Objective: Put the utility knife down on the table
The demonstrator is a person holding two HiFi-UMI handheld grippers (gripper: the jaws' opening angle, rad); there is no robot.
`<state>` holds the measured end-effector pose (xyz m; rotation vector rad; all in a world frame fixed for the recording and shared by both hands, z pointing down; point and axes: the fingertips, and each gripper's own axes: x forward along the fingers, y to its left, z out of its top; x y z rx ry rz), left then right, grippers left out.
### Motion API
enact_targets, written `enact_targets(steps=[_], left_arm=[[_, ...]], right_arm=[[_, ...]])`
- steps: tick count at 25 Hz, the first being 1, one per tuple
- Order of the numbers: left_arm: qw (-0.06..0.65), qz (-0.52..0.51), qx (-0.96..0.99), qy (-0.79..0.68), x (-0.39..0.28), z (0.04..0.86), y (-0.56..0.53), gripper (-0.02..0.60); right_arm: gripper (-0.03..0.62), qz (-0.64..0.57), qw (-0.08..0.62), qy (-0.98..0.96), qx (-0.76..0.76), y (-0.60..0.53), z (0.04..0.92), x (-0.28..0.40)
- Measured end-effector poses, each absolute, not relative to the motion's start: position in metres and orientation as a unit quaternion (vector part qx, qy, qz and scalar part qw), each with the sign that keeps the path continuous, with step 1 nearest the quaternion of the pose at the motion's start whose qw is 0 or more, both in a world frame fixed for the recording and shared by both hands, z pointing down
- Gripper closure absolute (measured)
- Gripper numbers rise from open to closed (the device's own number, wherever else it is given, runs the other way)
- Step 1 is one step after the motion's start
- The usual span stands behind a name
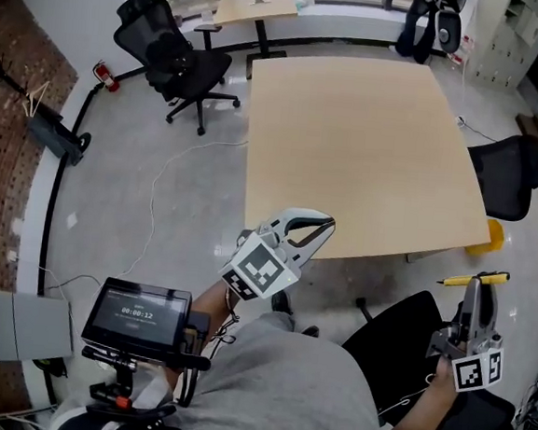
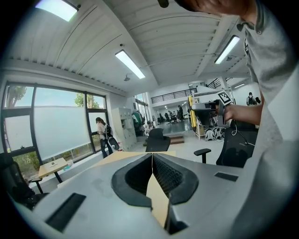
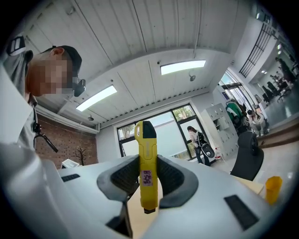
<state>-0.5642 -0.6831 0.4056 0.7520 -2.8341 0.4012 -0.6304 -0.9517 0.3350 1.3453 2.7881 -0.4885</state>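
Note:
The yellow utility knife [image 1: 488, 275] lies crosswise in my right gripper [image 1: 474, 291], low at the right of the head view, off the table's near right corner. In the right gripper view the knife [image 3: 145, 140] stands upright with the right gripper [image 3: 147, 163] shut on its lower body. The light wood table [image 1: 369, 143] fills the middle of the head view. My left gripper [image 1: 328, 226] hovers at the table's near edge, its jaws shut with nothing between them. In the left gripper view the tips of the left gripper [image 2: 152, 158] meet in front of the tabletop [image 2: 114, 158].
A black office chair [image 1: 175, 61] stands far left, another [image 1: 511, 174] at the table's right side, and a third [image 1: 408, 334] next to my legs. A yellow bin [image 1: 492, 236] sits under the table's right corner. A small screen [image 1: 139, 315] is mounted at lower left. A person [image 2: 101, 135] walks by the windows.

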Motion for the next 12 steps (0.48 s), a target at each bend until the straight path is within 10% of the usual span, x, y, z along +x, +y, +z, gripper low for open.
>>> enact_targets(steps=[12], left_arm=[[0.075,0.125,0.254,-0.956,-0.625,0.408,-0.560,0.577]], right_arm=[[0.477,-0.135,0.022,0.888,0.440,-0.822,0.318,-0.690]])
